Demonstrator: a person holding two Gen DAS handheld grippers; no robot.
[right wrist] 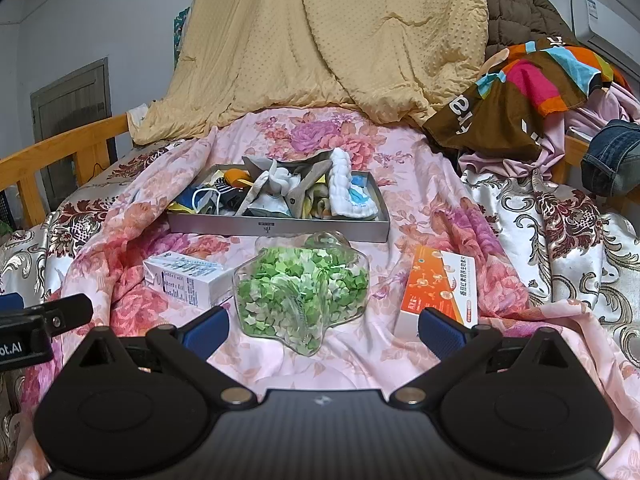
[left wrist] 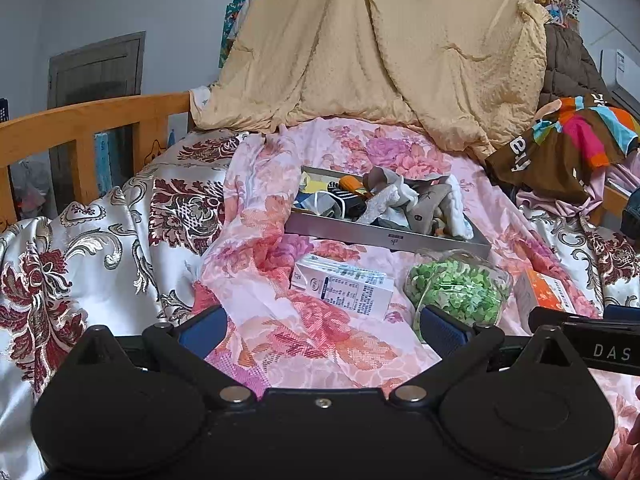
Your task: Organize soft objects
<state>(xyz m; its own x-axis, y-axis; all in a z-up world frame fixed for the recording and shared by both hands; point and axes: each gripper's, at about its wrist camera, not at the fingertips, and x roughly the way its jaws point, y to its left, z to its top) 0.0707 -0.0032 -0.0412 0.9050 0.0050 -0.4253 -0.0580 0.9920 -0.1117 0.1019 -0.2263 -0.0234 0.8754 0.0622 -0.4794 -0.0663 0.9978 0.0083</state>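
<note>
The grey tray [right wrist: 280, 229] on the bed already holds the heaped socks and cloths [right wrist: 276, 190]; in front of it lie only stiff things, a jar of paper stars [right wrist: 302, 294] between two cartons. So my left tongs [left wrist: 324, 326] and right tongs [right wrist: 322, 328] hang back, both spread wide and empty.

Near front edge of floral sheet [right wrist: 400, 216]: white carton [right wrist: 188, 280], star-filled clear jar [right wrist: 300, 292], orange box [right wrist: 440, 292]. Wooden bed rail [left wrist: 80, 120] at left edge.

"DAS" stands in white on the right gripper [left wrist: 592, 344]; "ot.AI" on the left gripper [right wrist: 24, 344]. The print on both boxes is too small to read.
</note>
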